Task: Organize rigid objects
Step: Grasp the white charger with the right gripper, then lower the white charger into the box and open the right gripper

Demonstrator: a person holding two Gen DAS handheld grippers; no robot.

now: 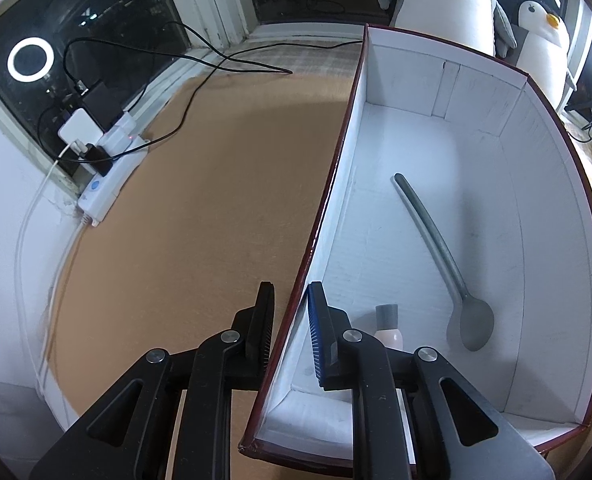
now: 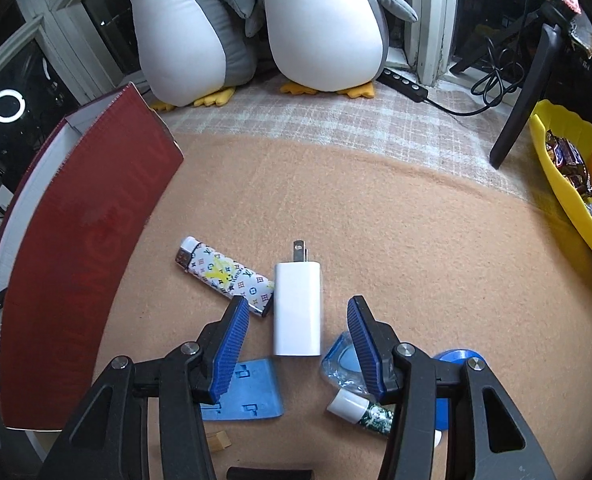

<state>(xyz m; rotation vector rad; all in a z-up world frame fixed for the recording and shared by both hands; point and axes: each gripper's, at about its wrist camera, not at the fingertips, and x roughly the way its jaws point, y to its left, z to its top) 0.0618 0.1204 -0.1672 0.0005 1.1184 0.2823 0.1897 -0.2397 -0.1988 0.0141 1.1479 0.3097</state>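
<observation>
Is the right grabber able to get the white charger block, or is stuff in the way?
Probably yes. The right gripper is open, and the white charger lies flat between its fingers with nothing on top. The lighter touches the charger's left side near one finger, so it may get nudged.

The left wrist view looks forward and down along its claw point(image 1: 289, 312), close over the near wall of the box point(image 1: 336, 184), which runs toward 12 o'clock. The right wrist view looks forward and down along its claw point(image 2: 298, 324), low over the tabletop point(image 2: 376, 208). Both views take in the box (at 9 o'clock on the right) and the penguin toys point(image 2: 320, 24) at the far edge.
</observation>
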